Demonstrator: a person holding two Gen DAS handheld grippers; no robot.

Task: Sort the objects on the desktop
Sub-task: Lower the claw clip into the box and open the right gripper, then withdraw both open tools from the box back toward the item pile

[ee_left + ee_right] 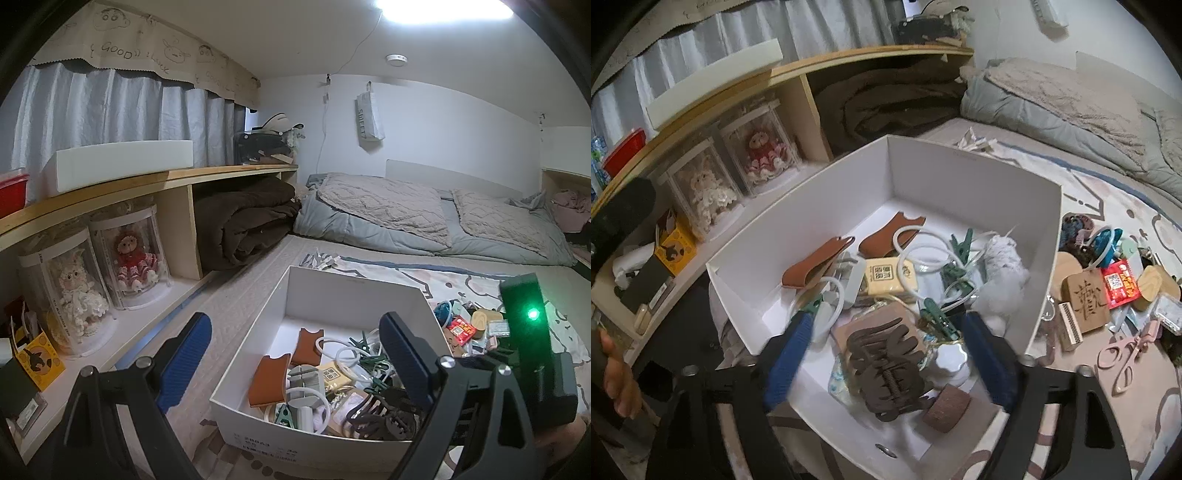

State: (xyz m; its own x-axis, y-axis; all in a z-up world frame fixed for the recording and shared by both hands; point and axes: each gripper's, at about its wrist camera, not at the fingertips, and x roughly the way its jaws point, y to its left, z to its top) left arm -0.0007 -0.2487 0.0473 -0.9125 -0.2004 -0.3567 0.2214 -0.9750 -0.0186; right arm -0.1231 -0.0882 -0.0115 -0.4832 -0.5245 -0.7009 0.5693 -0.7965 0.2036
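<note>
A white cardboard box (354, 291) (964, 173) stands on the patterned mat and holds mixed small items: two brown leather pieces (809, 266), white rings (923, 251), green clothes pegs (960, 243), a cream block (886, 278) and a white fluffy ball (1003, 266). My left gripper (295, 332) is open above the box's near-left corner, nothing between its blue pads. My right gripper (890, 332) is open over the box's near end. A dark brown hair claw (886, 369) (384, 413) lies loose in the box under its jaws, apart from both pads.
Loose items are piled on the mat right of the box: a carved wooden block (1086, 299), a red packet (1119, 282), pink scissors (1123, 358), a blue ring (1106, 240). A low shelf with boxed dolls (129, 254) runs along the left. Bedding (424, 221) lies behind. A hand (617, 376) shows at the left.
</note>
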